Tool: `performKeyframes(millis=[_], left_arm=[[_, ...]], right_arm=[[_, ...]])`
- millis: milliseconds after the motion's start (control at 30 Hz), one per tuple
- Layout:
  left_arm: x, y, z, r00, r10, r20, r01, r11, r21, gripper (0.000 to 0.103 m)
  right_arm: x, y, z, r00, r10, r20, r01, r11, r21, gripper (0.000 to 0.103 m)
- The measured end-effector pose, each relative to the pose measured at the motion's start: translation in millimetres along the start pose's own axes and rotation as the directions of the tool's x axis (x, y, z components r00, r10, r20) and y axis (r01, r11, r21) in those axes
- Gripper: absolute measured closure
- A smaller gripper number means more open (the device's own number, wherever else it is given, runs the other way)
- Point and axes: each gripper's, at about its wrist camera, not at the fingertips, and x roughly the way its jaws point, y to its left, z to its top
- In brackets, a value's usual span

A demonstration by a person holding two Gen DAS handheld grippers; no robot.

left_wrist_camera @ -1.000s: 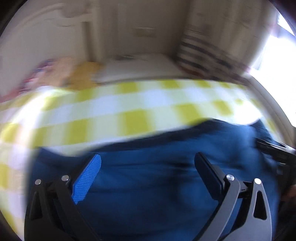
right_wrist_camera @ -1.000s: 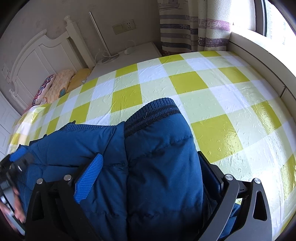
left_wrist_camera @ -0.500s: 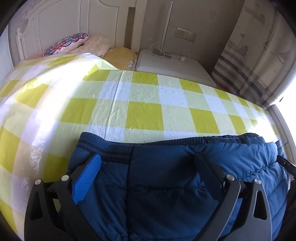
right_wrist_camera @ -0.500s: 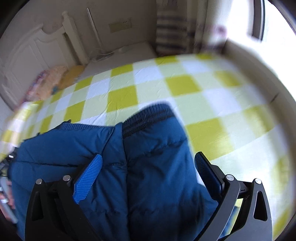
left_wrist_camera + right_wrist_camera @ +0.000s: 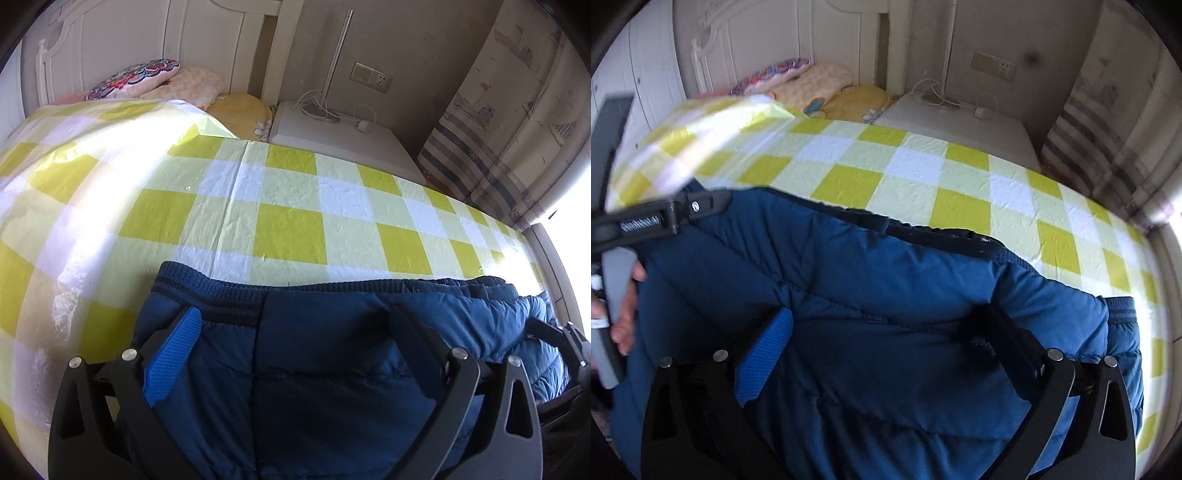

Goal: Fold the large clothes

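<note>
A dark blue padded jacket (image 5: 325,354) with a ribbed knit hem (image 5: 221,295) lies on a bed with a yellow and white checked cover (image 5: 288,229). It also shows in the right wrist view (image 5: 886,302). My left gripper (image 5: 295,328) is open, its fingers spread wide just above the jacket near the hem. My right gripper (image 5: 890,332) is open too, spread over the quilted blue fabric. The left gripper's body (image 5: 665,218) and the hand holding it show at the left of the right wrist view.
A white headboard (image 5: 147,44) and pillows (image 5: 147,79) are at the far left of the bed. A white bedside table (image 5: 340,136) with cables and a lamp pole stands behind. Striped curtains (image 5: 480,147) and a bright window are at the right.
Both grippers have swung round over the jacket; the right wrist view now faces the headboard and has moved left. The jacket's hem now runs across the view. Both stay open.
</note>
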Motion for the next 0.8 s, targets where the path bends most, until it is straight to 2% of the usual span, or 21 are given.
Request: performKeyframes(millis=[33,100,200,267,300,400,533,600,633,700,733,800], left_arm=[[0,1,0,1.0,-0.003,0.001,0.003,1.0,-0.003,0.003],[0,1,0,1.0,-0.008,0.002,0.008,1.0,-0.008,0.003],[0,-1,0,1.0,-0.003,0.001,0.003,1.0,-0.004,0.003],[0,-1,-1,1.0,-0.007,0.004,0.008,1.0,-0.007,0.003],[0,0,-1,1.0,-0.009,0.004,0.009,1.0,-0.007,0.003],[-1,0,-1,1.0,-0.014,0.007,0.014,1.0,-0.013,0.003],[-1,1,-1,1.0,-0.015,0.007,0.015,1.0,-0.013,0.003],[-1,2,-1,1.0,-0.013,0.006,0.013,1.0,-0.011,0.003],[-1,2,-1,1.0,-0.014,0.007,0.014,1.0,-0.013,0.003],[-1,2,-1,1.0,-0.015,0.006,0.015,1.0,-0.015,0.003],[-1,2,-1,1.0,-0.015,0.007,0.015,1.0,-0.013,0.003],[-1,3,-1,1.0,-0.017,0.008,0.017,1.0,-0.015,0.003]], right_arm=[[-9,-13,0,0.998,-0.05,0.029,0.049,0.998,0.03,0.006],[-21,-51,-4,0.995,-0.07,0.065,0.06,0.988,0.14,0.005],[-2,-112,-25,0.994,-0.101,-0.035,0.107,0.951,0.29,0.005],[4,-139,-38,1.0,0.02,-0.002,-0.017,0.921,0.39,0.005],[1,-147,-42,1.0,0.019,0.017,-0.025,0.903,0.429,0.006],[2,-138,-39,0.999,-0.036,0.002,0.032,0.921,0.388,0.005],[0,-145,-42,1.0,0.009,0.007,-0.011,0.906,0.424,0.005],[-13,-136,-40,0.999,-0.047,-0.009,0.046,0.903,0.428,0.005],[-22,-124,-38,0.999,-0.035,0.019,0.024,0.91,0.414,0.005],[-43,-92,-36,0.997,0.014,0.081,-0.041,0.942,0.333,0.005],[-55,-62,-35,0.994,0.031,0.103,-0.055,0.97,0.236,0.005],[-58,-18,-35,0.994,0.054,0.097,-0.06,0.997,0.055,0.005]])
